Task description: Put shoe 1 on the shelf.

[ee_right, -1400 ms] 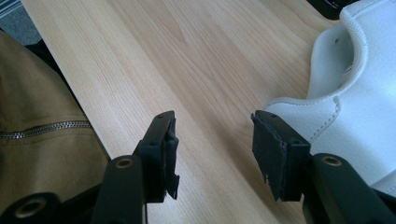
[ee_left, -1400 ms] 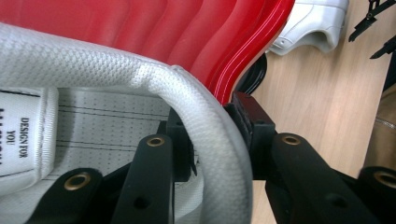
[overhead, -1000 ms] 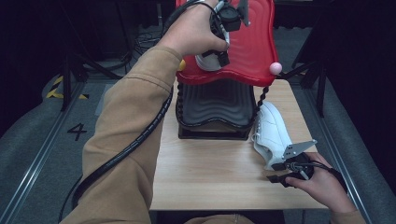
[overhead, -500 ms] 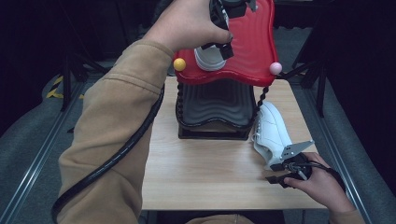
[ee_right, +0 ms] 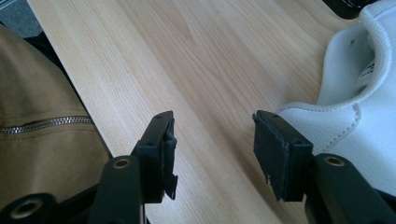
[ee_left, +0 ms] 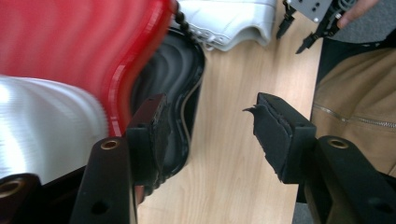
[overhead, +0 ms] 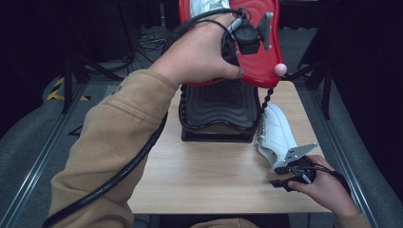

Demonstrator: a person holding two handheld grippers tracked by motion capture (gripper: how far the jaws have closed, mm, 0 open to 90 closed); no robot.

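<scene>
The red tray (overhead: 259, 45) is cut off by the top edge of the high view, and its left part is covered by the left hand (overhead: 202, 52). The white shoe (overhead: 202, 5) on that tray is seen only as a sliver at the top edge. The left gripper (overhead: 247, 35) is largely hidden behind the hand; its fingertips cannot be made out there. In the left gripper view the red tray (ee_left: 70, 42) and a white-silver surface (ee_left: 42, 130) are blurred, so the latter cannot be identified. The second white shoe (ee_right: 355, 107) is cropped by the right edge of the right gripper view.
</scene>
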